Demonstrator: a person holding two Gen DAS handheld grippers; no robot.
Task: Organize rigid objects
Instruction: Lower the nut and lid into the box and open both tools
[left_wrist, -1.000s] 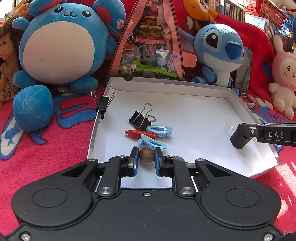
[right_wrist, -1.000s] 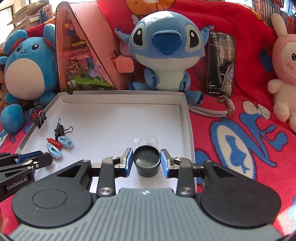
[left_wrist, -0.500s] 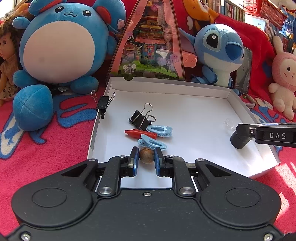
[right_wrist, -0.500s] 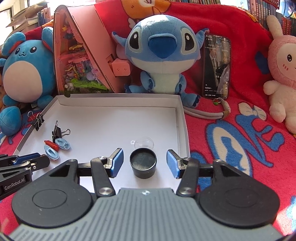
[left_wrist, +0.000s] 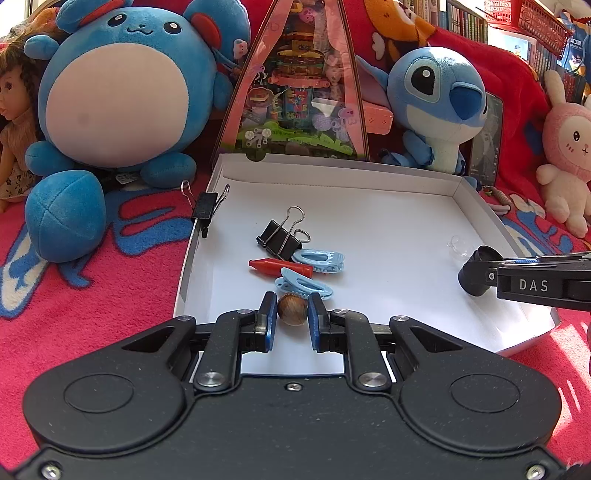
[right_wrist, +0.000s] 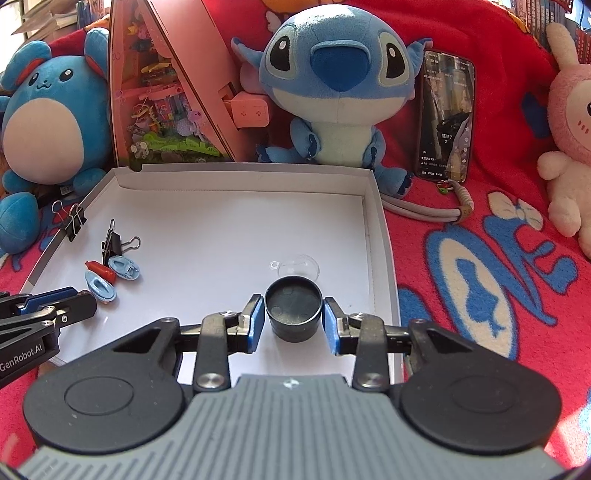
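A shallow white box (left_wrist: 369, 177) lies on the red blanket. My left gripper (left_wrist: 292, 319) is shut on a small brown ball (left_wrist: 291, 314) just inside the box's near left corner. Beyond the ball lie two light blue clips (left_wrist: 319, 256), a red cap (left_wrist: 280, 267) and a black binder clip (left_wrist: 280, 240). Another binder clip (left_wrist: 205, 208) is clamped on the left rim. At the box's near right, my right gripper (right_wrist: 293, 321) has its jaws closing on a black round cup (right_wrist: 293, 306), with both pads touching its sides. A clear plastic dome (right_wrist: 299, 266) sits just behind the cup.
Soft toys ring the box: a round blue one (left_wrist: 122, 85) at the left, a blue big-eared one (right_wrist: 336, 81) behind, a pink rabbit (right_wrist: 569, 122) at the right. A pink triangular toy box (left_wrist: 295, 92) and a phone (right_wrist: 445, 114) lean at the back. A doll (left_wrist: 14, 122) sits at the far left.
The right jaws opened wide around the black cup half a second ago and have closed back onto it. The left gripper and its ball have not moved.
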